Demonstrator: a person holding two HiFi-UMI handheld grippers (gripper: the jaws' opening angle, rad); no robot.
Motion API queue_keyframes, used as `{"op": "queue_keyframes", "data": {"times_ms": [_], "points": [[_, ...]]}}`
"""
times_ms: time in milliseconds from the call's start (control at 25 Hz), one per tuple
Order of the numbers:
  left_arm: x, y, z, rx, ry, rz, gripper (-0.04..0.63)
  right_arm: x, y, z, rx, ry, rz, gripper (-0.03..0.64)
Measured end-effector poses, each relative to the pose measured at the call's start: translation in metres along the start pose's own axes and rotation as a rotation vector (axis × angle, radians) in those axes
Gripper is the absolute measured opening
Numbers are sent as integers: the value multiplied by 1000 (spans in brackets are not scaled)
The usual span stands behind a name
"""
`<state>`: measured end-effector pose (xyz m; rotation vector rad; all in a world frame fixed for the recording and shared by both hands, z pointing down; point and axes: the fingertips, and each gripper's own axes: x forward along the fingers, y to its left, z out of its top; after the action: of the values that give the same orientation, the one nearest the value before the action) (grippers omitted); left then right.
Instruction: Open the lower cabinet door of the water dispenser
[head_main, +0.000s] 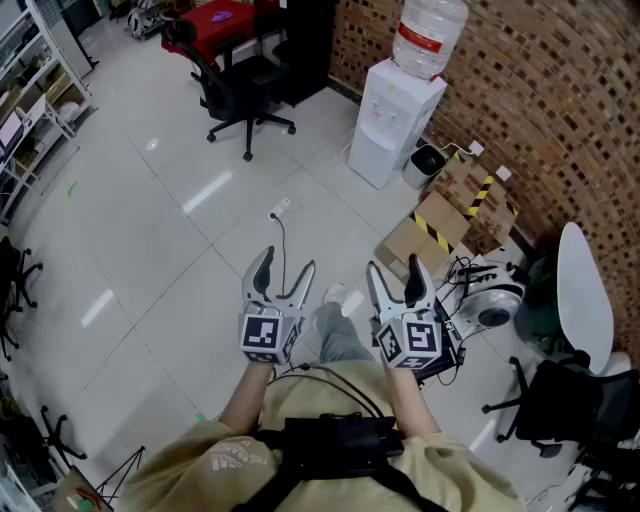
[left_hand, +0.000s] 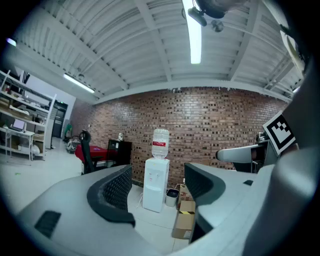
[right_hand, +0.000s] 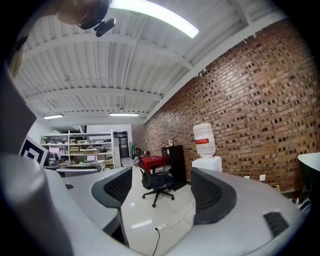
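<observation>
A white water dispenser (head_main: 395, 118) with a large bottle (head_main: 429, 36) on top stands against the brick wall at the far side of the room. It also shows in the left gripper view as the dispenser (left_hand: 155, 184) between the jaws, far off, and in the right gripper view as the dispenser (right_hand: 205, 161) past the right jaw. Its lower cabinet door (head_main: 370, 158) is closed. My left gripper (head_main: 283, 271) and right gripper (head_main: 393, 275) are held level in front of the person, several steps from the dispenser. Both are open with nothing between their jaws.
Flattened cardboard boxes (head_main: 436, 228) with yellow-black tape lie on the floor right of the dispenser, beside a small bin (head_main: 426, 163). A black office chair (head_main: 236, 92) and a red table (head_main: 214, 18) stand at the back left. A power strip with cord (head_main: 280, 211) lies on the tiles ahead.
</observation>
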<state>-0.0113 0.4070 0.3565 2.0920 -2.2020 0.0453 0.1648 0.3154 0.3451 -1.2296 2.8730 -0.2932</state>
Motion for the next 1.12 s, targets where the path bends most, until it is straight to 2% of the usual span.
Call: {"op": "queue_keyframes", "data": {"times_ms": [200, 360, 600, 720, 920, 1120], "points": [[56, 18, 5, 23, -2, 3, 325, 61, -28, 5, 27, -14, 6, 377], [125, 35, 27, 22, -17, 8, 325, 125, -62, 35, 42, -60, 10, 377], [237, 29, 75, 84, -60, -64, 325, 200, -120, 84, 42, -153, -18, 376], [282, 17, 75, 100, -33, -116, 325, 223, -154, 81, 81, -148, -55, 376], [330, 4, 51, 99, 41, -183, 325, 244, -198, 57, 146, -86, -125, 370], [367, 3, 37, 88, 91, -205, 325, 241, -220, 46, 145, -54, -173, 368]]}}
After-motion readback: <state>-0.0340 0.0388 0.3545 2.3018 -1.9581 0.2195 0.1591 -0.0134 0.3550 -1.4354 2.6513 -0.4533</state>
